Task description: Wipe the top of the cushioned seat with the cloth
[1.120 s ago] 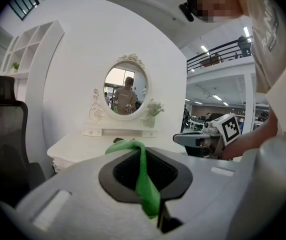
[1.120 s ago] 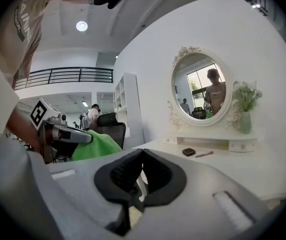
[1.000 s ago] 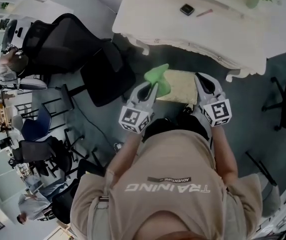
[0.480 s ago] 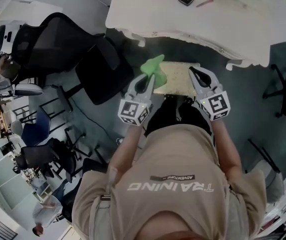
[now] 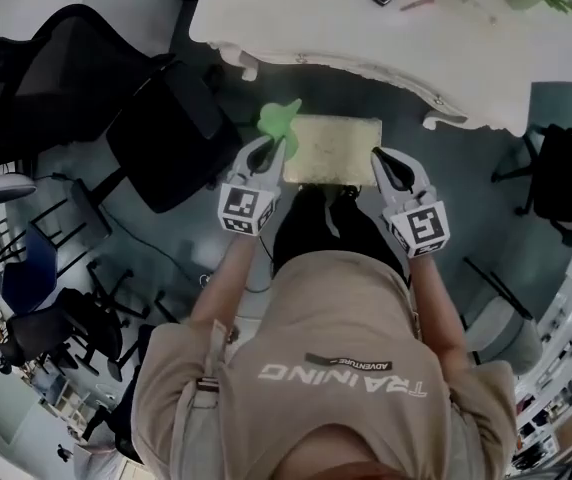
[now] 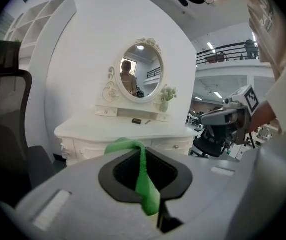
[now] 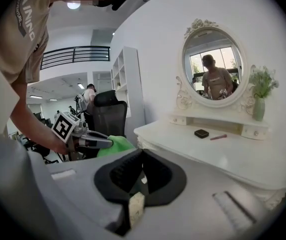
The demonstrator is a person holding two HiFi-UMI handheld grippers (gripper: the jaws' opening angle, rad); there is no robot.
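While the head view shows the white carved dressing table above the pale yellow rectangular cushioned seat, only the gripper views show its oval mirror. The left gripper hangs at the seat's left edge, jaws pinching the green cloth, which bunches beyond the tips. The right gripper, at the seat's right edge, has its jaws pressed together, empty.

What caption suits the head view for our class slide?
Left gripper holds a green cloth by the cushioned seat, before a white dressing table.
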